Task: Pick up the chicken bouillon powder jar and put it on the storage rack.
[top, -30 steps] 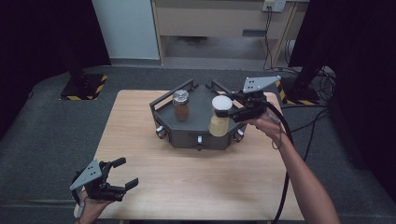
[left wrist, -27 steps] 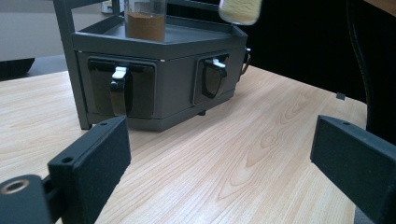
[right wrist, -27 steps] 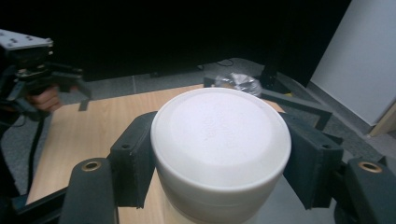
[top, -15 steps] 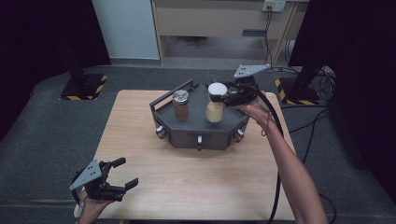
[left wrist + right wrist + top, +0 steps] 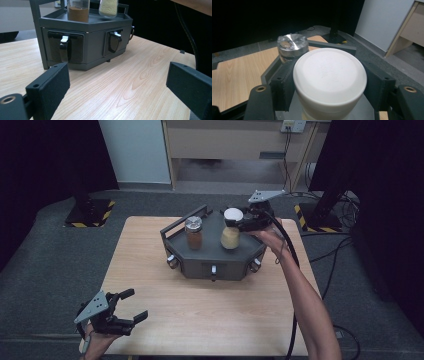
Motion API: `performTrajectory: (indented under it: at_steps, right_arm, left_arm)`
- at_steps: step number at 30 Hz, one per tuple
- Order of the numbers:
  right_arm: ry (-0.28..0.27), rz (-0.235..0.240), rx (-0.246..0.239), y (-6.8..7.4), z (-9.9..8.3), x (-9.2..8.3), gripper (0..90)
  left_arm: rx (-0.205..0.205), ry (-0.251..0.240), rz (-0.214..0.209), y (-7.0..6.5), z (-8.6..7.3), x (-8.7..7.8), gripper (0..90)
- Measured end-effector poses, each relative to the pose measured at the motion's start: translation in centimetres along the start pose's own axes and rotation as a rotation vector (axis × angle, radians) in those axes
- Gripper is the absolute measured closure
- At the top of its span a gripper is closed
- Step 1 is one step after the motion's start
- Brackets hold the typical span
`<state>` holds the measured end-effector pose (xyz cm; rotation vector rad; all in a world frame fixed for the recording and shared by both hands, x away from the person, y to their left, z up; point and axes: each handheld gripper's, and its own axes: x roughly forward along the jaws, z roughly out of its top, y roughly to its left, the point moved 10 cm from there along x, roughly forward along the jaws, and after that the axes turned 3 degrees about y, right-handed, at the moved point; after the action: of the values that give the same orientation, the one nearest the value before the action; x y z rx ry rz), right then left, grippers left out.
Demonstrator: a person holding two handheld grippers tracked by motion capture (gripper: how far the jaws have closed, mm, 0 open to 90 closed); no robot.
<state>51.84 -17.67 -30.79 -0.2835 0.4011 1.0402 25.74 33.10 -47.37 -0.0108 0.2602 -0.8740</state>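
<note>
**Inspector:** Right gripper point(image 5: 243, 223) was clamped on the white-lidded jar point(image 5: 231, 229) when I checked. Your jaws were pressed against the lid from both sides, just under its rim. The jar sat over the right rear part of the grey rack point(image 5: 216, 261), beside the metal-lidded jar point(image 5: 194, 232). I could not tell whether its base was touching the deck or just clear of it.

**Operator:** And how far along did you judge the work?

**Inspector:** Early, in my judgement. You had the grip made, and that was all that could be credited. The lift, the carry and the set-down were all left to do, and the second jar was untouched. Your left gripper point(image 5: 118, 312) was spread wide and held nothing, low at the near left edge of the table point(image 5: 210, 315), well apart from the rack.

**Operator:** What about materials?

**Inspector:** The lid point(image 5: 329, 75) you held was smooth, matt white plastic, round with a softly domed top. The glass below it held pale, fine grains point(image 5: 108, 7). The neighbour had a brushed metal cap point(image 5: 292, 45) and a rust-brown powder point(image 5: 78, 13). The rack was dark grey, angular and many-sided, with a raised rail and small drawers with pale pulls point(image 5: 64, 40) on its faces. The table was light wood with visible grain. A smooth lid could slip, so you needed firm pressure.
</note>
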Motion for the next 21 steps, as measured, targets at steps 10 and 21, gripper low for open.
performTrajectory:
  at_steps: [10, 21]
  right_arm:
    - [0.016, -0.039, 0.014, -0.41, -0.8, -0.04, 34.2]
    - [-0.003, -0.041, 0.028, -0.42, -1.03, 0.06, 33.6]
  left_arm:
    - [0.001, 0.0, -0.001, 0.04, 0.01, 0.03, 4.0]
    - [0.001, -0.002, -0.003, 0.04, 0.02, -0.02, 4.0]
